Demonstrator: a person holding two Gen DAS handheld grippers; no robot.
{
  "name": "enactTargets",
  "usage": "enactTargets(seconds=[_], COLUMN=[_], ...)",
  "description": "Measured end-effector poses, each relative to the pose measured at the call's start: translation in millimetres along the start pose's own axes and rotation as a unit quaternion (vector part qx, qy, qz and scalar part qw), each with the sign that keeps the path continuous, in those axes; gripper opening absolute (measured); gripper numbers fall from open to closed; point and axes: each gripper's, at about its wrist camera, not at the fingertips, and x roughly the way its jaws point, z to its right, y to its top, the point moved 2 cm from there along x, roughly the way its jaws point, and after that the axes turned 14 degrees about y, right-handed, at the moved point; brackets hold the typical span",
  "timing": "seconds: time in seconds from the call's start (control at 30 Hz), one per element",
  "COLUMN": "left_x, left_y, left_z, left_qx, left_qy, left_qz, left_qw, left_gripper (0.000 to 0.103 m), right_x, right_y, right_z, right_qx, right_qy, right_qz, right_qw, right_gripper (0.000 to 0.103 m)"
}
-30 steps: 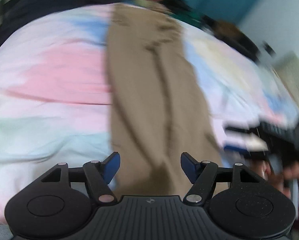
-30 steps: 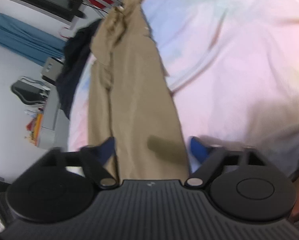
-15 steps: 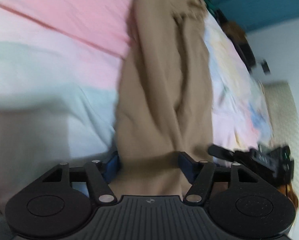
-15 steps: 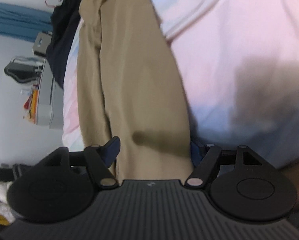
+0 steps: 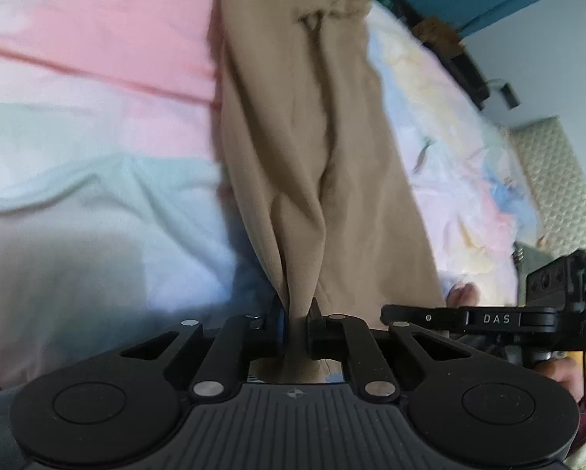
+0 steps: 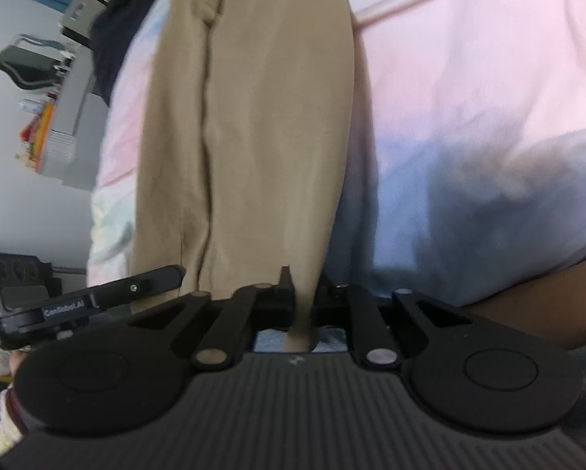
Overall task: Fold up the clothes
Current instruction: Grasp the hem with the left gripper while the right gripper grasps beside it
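Trousers (image 5: 312, 149), tan, stretch up the frame's centre across a pastel bed (image 5: 97, 98), both grippers (image 5: 296, 323) (image 6: 302, 301) having just clamped narrow jaws on their near end, ready for lifting.

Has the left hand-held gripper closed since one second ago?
Yes. The left hand-held gripper has shut on the near end of the tan trousers lying on the pastel bedsheet.
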Motion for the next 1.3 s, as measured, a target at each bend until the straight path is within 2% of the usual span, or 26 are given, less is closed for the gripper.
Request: enactTargets(seconds=[0.1,0.23,0.3,0.4,0.5,0.6,0.73,0.8,0.9,1.0,1.13,1.3], left_x=[-28,-68,-90,-121,-143,-158,-156,-148,-136,-123,-107,-84], left_y=[1,8,12,14,5,-18,-67,-63,-46,-30,-8,58], left_z=[1,14,26,43,61,67,62,62,62,62,62,69], left_qx=[-0.019,-0.024,-0.021,-0.011,-0.004,0.0,-0.008,-0.012,-0.017,-0.022,-0.029,-0.03], left_qy=[-0.043,-0.067,-0.071,-0.058,-0.053,-0.048,-0.029,-0.022,-0.012,-0.003,0.01,0.046], left_qz=[0.047,0.099,0.122,0.152,0.173,0.176,0.132,0.128,0.129,0.13,0.131,0.171], left_qw=[0.9978,0.9925,0.9897,0.9866,0.9834,0.9833,0.9908,0.9915,0.9914,0.9913,0.9909,0.9838], left_gripper=[0.009,0.008,0.008,0.008,0.008,0.008,0.008,0.008,0.008,0.008,0.008,0.008], right_x=[-28,-70,-92,-120,-139,-148,-153,-148,-136,-132,-117,-83], right_y=[4,19,25,28,25,8,-31,-50,-54,-35,15,87], right_z=[-10,-40,-60,-83,-101,-103,-90,-80,-70,-69,-67,-58], right_qx=[-0.005,-0.034,-0.055,-0.077,-0.098,-0.106,-0.115,-0.101,-0.071,-0.061,-0.04,-0.03], right_qy=[0.038,0.078,0.095,0.116,0.13,0.117,0.074,0.066,0.07,0.068,0.066,0.056], right_qz=[0.04,0.092,0.119,0.144,0.165,0.17,0.151,0.131,0.122,0.151,0.192,0.225], right_qw=[0.998,0.992,0.987,0.98,0.973,0.973,0.979,0.984,0.987,0.984,0.978,0.972], right_gripper=[0.008,0.008,0.008,0.008,0.008,0.008,0.008,0.008,0.008,0.008,0.008,0.008])
